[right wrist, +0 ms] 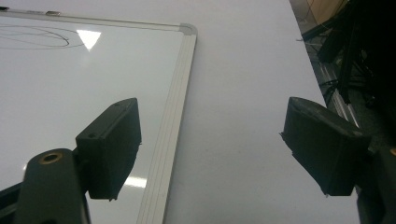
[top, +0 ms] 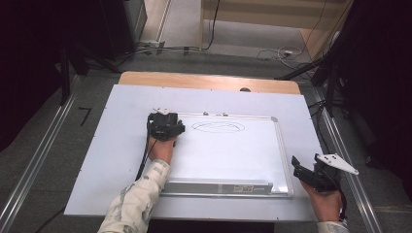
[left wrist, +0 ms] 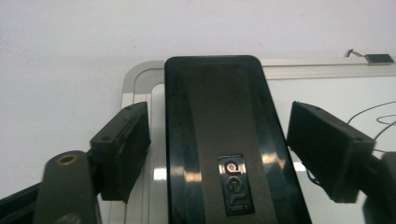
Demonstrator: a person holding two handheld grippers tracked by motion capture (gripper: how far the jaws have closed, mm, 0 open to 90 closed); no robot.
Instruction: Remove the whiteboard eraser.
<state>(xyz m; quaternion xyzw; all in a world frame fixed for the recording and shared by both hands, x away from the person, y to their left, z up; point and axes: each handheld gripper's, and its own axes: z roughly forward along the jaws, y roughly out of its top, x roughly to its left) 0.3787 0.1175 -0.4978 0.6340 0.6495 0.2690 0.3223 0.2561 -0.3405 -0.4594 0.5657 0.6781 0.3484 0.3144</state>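
Presently the left gripper (top: 165, 127) sits at the upper left corner of the white metal-framed whiteboard (top: 228, 150), borne by a left hand (top: 161, 149) whose patterned sleeve (top: 136, 201) enters from the bottom edge and runs up alongside the board's left side. In the left gripper view, the glossy black rectangular board eraser (left wrist: 224, 140), with a small silver logo plate, lies on that corner of the whiteboard (left wrist: 327, 98) between the two black jaws. The left pad lies right at the eraser's edge, though contact cannot be confirmed; the right pad stands just apart from it. The jaws are partly spread and not clamped.

The right gripper (top: 311, 175) is held low at the lower right corner of the whiteboard, over the pale blue-white table cover (top: 121, 145), the right hand (top: 326, 204) coming in from the bottom right. In the right gripper view its jaws stand wide apart with nothing between them, straddling the board's right frame (right wrist: 173, 126).

A thin oval pen drawing (top: 217, 127) lies near the board's top edge, well right of the eraser
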